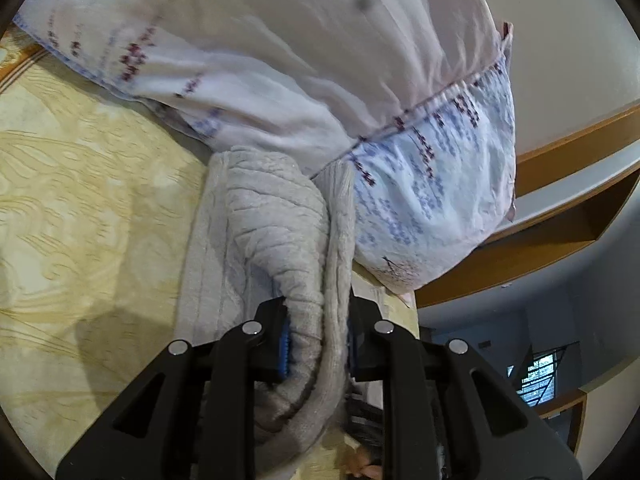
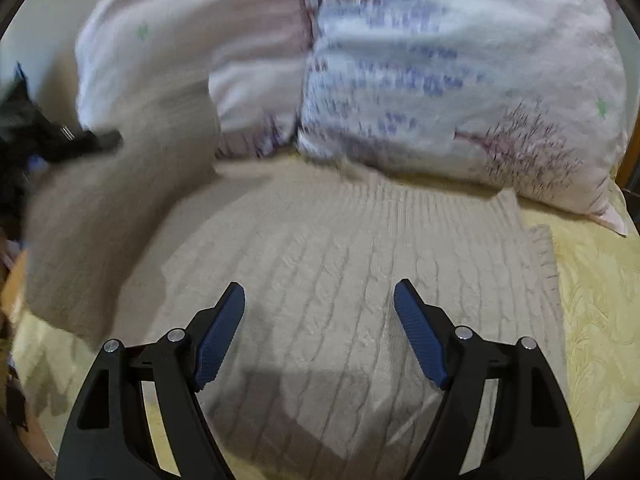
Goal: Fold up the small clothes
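Left wrist view: the left gripper (image 1: 316,336) is clamped on a bunched fold of the beige cable-knit sweater (image 1: 276,232), lifting it off the yellow bedspread (image 1: 80,200) in front of the floral pillows (image 1: 432,200). In the right wrist view the right gripper (image 2: 320,320) hangs wide apart and empty over the sweater's body (image 2: 320,260), spread flat on the bed.

Left wrist view: mounted behind the left gripper (image 1: 316,340), tilted sideways, very close over the grey knit sweater (image 1: 276,216), facing the pillows (image 1: 432,200) and the wall beyond. Right wrist view: behind the right gripper (image 2: 320,300), angled down, a little farther back. Shared by both: sweater, pillows, yellow bedcover (image 2: 596,320).
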A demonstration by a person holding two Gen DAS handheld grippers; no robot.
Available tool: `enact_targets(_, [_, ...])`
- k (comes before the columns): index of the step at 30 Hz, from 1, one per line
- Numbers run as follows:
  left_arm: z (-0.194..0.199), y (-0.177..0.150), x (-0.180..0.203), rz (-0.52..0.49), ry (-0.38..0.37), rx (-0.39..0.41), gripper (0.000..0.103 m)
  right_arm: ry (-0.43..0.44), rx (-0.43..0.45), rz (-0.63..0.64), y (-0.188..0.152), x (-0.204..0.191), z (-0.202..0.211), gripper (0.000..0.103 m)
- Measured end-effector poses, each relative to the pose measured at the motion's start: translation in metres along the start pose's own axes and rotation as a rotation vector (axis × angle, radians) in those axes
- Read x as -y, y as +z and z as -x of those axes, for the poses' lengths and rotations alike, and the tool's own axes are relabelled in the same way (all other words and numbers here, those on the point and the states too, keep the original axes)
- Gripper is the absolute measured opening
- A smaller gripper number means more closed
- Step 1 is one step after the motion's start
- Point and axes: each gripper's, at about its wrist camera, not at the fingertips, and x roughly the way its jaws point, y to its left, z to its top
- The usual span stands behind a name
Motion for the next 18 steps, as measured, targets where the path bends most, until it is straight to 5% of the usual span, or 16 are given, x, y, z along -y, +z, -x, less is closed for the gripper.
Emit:
enact_targets(6, [-0.033, -0.014, 0.022, -0.015, -0.022, -0.060, 0.018, 0.013, 0.016, 0.005, -0.005, -0.001, -0.004, 0.081])
enact_targets(13, [-0.086, -0.041, 0.029, -0.032, -0.012, -0.174, 0.019, 0.346, 0.024, -0.194, -0.010, 0.045, 0.015, 0.084])
enact_targets(16, [-0.097, -0.048, 0.030, -0.020, -0.109, -0.255, 0.022, 0.497, -0.015, -0.312, -0.012, 0.063, 0.010, 0.085])
enact_targets(18, [-0.091, -0.048, 0.033, -0.027, -0.157, -0.280, 0.040, 0.577, -0.036, -0.366, -0.013, 0.068, 0.010, 0.087])
